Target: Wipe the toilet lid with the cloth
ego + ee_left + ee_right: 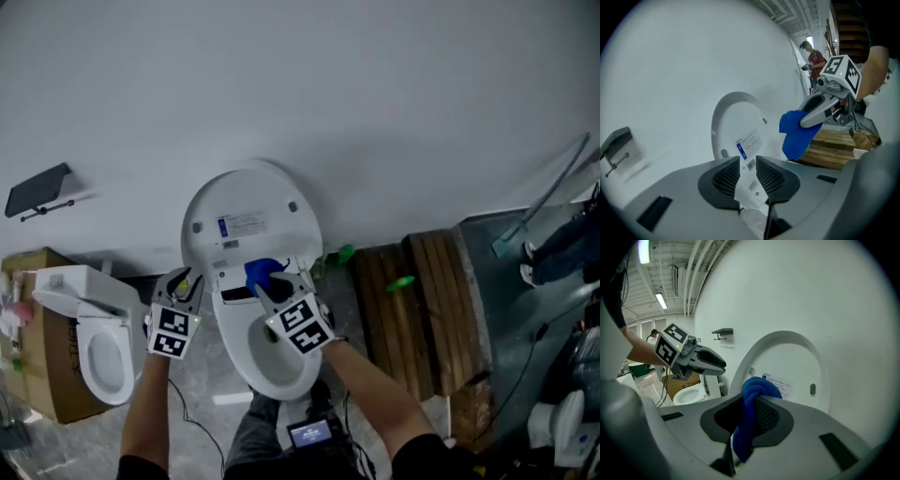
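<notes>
Far left, a black bracket (37,190) sticks out from the white wall (375,84); under it sits a cardboard box (33,347) with a second toilet (101,342) just in front, its seat down; now the left gripper (184,279) comes in beside the near toilet's left edge, jaws a little apart and released, nothing between the pads, only the lid's label showing through the gap; centre stage, the toilet lid (253,211) stands raised against the wall, its labelled underside facing the person; low down near the hinge is the blue cloth (264,272), bunched and clenched tight in the right gripper (270,284), a fold hanging below the pads; it hovers in front of the lid's lower part over the back of the open bowl (272,366); whether cloth meets lid, I can't tell; off to the right, a wooden pallet (422,300) lies on the floor.
</notes>
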`<control>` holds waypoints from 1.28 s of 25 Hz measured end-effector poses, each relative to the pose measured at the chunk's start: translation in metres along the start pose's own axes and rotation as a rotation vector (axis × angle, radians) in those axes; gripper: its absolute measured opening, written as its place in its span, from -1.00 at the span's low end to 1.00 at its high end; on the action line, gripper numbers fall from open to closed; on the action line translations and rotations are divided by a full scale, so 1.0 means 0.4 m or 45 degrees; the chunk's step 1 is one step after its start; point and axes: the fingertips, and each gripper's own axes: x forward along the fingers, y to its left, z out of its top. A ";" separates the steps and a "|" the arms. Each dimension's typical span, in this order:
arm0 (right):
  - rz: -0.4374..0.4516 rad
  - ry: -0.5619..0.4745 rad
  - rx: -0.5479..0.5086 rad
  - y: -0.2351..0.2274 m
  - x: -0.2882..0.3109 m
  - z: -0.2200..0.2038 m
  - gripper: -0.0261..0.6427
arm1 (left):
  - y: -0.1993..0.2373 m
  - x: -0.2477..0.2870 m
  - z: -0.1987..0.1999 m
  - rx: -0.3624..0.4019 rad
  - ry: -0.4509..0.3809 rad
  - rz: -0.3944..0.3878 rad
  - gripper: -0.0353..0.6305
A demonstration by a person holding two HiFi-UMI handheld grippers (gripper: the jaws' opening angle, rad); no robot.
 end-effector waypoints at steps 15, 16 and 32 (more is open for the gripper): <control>-0.135 -0.172 -0.139 -0.180 0.265 0.300 -0.75 | 0.281 0.200 0.142 0.146 -0.083 0.061 -0.62; -0.138 -0.183 -0.140 -0.185 0.276 0.317 -0.75 | 0.280 0.204 0.140 0.159 -0.086 0.047 -0.62; -0.004 -0.320 -0.167 -0.132 0.455 0.349 -0.75 | 0.277 0.213 0.131 0.226 -0.096 -0.162 -0.62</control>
